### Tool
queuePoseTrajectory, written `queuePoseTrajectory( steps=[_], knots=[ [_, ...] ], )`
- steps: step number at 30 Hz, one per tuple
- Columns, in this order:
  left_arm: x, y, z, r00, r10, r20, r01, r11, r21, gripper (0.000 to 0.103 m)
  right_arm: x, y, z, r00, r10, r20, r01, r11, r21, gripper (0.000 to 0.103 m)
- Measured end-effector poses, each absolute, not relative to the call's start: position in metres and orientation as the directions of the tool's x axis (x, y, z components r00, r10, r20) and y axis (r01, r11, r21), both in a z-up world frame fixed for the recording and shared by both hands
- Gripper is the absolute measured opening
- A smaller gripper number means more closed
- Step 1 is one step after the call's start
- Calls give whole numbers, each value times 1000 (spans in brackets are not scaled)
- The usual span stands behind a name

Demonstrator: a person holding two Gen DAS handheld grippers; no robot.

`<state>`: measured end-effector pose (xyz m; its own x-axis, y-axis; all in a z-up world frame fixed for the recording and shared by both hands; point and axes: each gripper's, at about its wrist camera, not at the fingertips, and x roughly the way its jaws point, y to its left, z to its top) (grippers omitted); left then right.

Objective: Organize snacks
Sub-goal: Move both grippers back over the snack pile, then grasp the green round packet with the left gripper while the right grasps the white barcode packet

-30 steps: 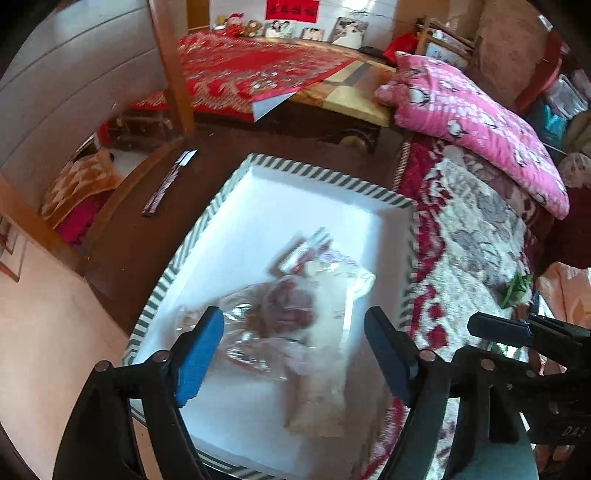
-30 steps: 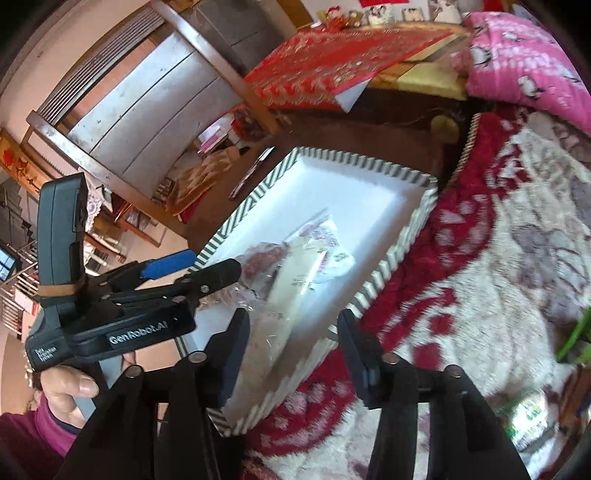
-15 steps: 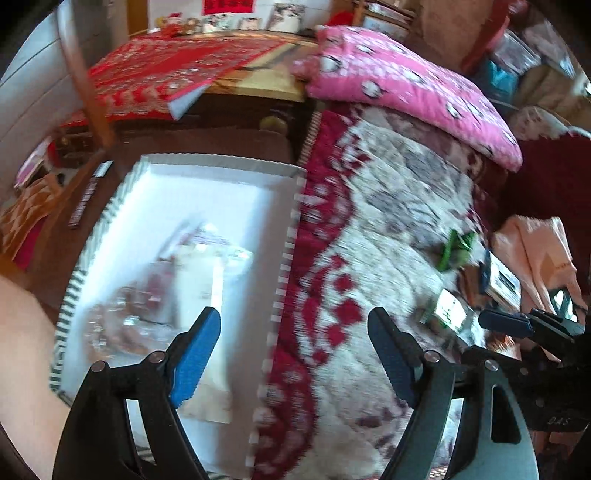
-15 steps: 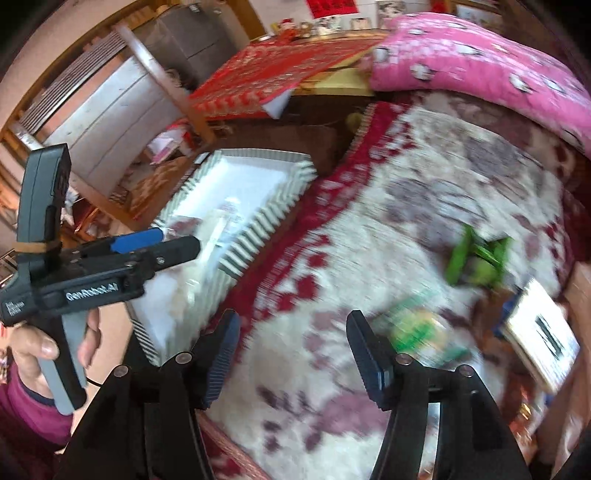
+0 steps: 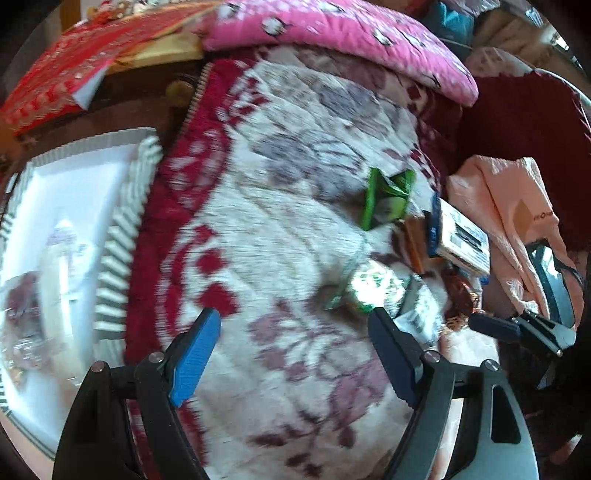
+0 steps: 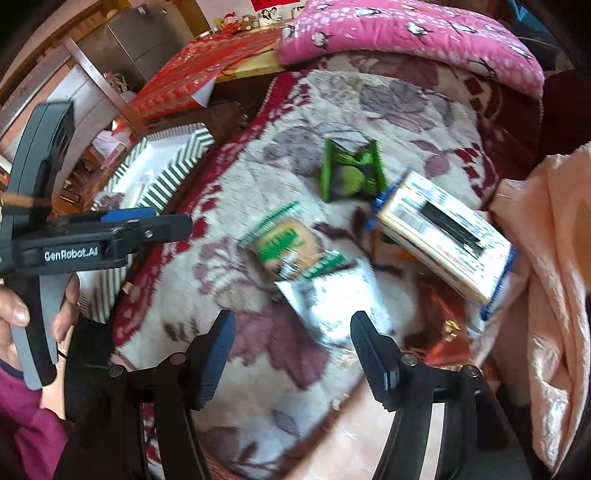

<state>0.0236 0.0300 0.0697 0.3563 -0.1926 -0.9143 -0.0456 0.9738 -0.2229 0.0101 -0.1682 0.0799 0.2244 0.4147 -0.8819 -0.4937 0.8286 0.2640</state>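
While both claws hang over a red-and-cream patterned blanket [image 6: 295,122], neither one holds anything: the left claw [image 5: 295,354] stands wide apart above bare blanket, and the right claw [image 6: 291,350] has just been opening, its jaws apart with only the near edge of a silvery white packet [image 6: 332,302] showing between the tips, untouched as far as the blur allows. Just beyond that packet lies a green-and-tan snack pack [image 6: 291,243], and farther on a crumpled green wrapper [image 6: 351,173]. Beside them on the right sits a white box with blue edges [image 6: 443,232], next to a heap of pale pink cloth [image 6: 554,258]. Well to the left, a white tray with a striped rim [image 5: 122,236] already contains several clear-wrapped snacks [image 5: 33,288]. A pink quilt [image 6: 406,33] lies along the far edge of the blanket. A hand [image 6: 22,314] grips the left claw's handle in the right wrist view.
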Motion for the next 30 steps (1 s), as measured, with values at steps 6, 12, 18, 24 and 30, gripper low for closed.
queuePoseTrajectory(
  steps=[6, 12, 18, 24, 30],
  knots=[
    [47, 7, 49, 307, -224, -925, -75, 963, -258, 81, 12, -181, 72, 213, 411, -886, -485, 832, 269, 73],
    [60, -22, 31, 241, -196, -950, 47, 981, -191, 81, 13, -184, 69, 207, 409, -889, -487, 831, 269, 76],
    [68, -40, 22, 220, -178, -959, 126, 980, -153, 82, 16, -188, 64, 196, 421, -886, -464, 835, 295, 77],
    [68, -52, 22, 201, -182, -963, 230, 964, -134, 82, 18, -187, 62, 186, 416, -890, -467, 834, 293, 78],
    [75, -45, 14, 205, -190, -960, 180, 971, -154, 79, 21, -185, 58, 183, 399, -899, -472, 837, 276, 78]
  ],
)
